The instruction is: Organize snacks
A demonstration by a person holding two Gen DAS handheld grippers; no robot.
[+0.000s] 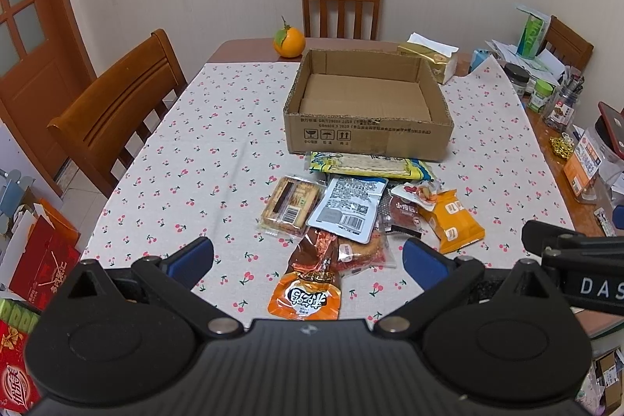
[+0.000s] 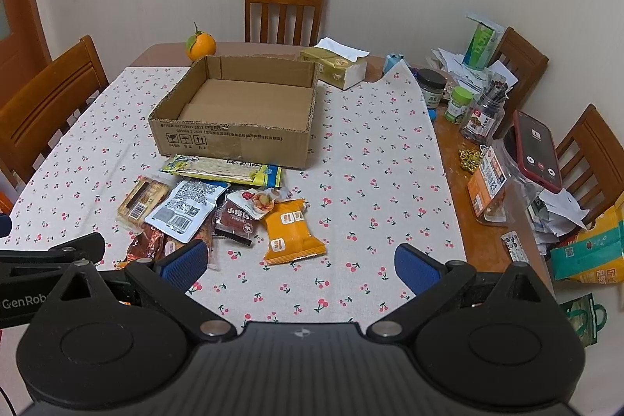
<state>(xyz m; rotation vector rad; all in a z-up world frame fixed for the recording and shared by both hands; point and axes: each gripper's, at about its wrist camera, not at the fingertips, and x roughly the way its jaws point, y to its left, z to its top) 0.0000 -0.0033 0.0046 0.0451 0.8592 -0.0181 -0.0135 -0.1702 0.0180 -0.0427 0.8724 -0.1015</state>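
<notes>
Opening stage of the sorting task: no snack is yet in hand and the cardboard box [image 1: 368,104] at the centre of the left wrist view stands empty, its floor bare. The left claw [image 1: 308,258], at the lower edge of that view, is spread wide with nothing between its blue pads [image 1: 189,256]; the right claw [image 2: 300,266], at the lower edge of the right wrist view, is likewise spread wide and holds nothing. The snacks [image 1: 351,209] lie in a loose, overlapping heap on the worktop [image 1: 195,143], just below the box's near wall in the frame. Visible members include a long yellow-and-blue packet [image 1: 370,168] touching that wall, a clear-wrapped biscuit pack [image 1: 290,207], a grey-and-white pouch [image 1: 349,207], an orange pillow pack [image 2: 292,232] at the heap's right edge, and an orange sachet [image 1: 306,293] lowest in the left wrist view, between the left claw's pads in the picture. The probable next move is a first pick: lower one claw over an outlying packet, close on it, and carry it over the box wall. The wrappers look thin, glossy and crinkled, so they may slip or drag neighbours where they overlap.
</notes>
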